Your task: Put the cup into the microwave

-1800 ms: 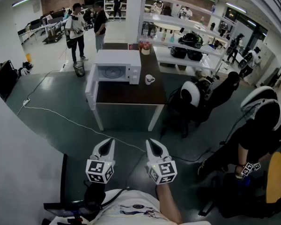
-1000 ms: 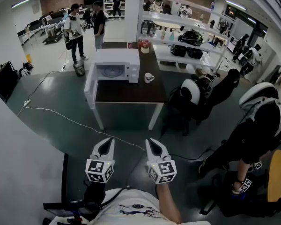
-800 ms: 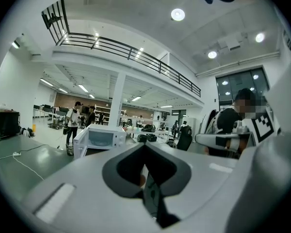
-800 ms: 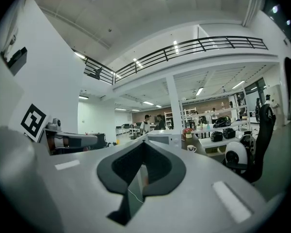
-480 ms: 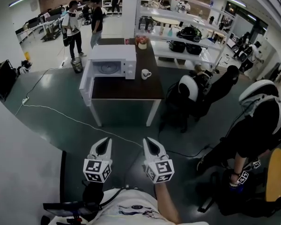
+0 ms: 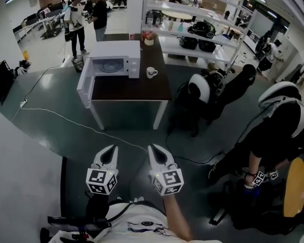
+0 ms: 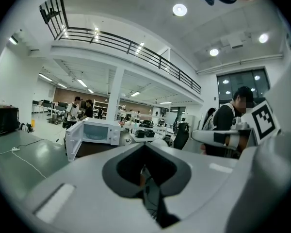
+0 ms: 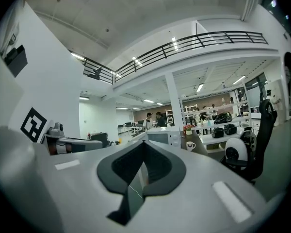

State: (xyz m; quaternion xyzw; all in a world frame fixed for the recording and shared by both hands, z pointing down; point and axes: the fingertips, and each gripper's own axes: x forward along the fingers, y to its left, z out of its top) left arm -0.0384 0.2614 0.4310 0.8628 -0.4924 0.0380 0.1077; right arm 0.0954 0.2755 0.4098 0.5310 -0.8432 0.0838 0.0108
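One white cable (image 6: 66, 119) crosses the floor (image 6: 45, 87) before the microwave (image 6: 111, 61).

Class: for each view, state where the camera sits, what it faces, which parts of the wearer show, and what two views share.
Head view: on the head, steeply down toward the table; shows left gripper, right gripper, forearm, shirt.
Left gripper view: on that gripper, along its shut jaws toward the microwave.
Right gripper view: on that gripper, along shut jaws toward the cup.
Shared: both gripper views show the microwave.
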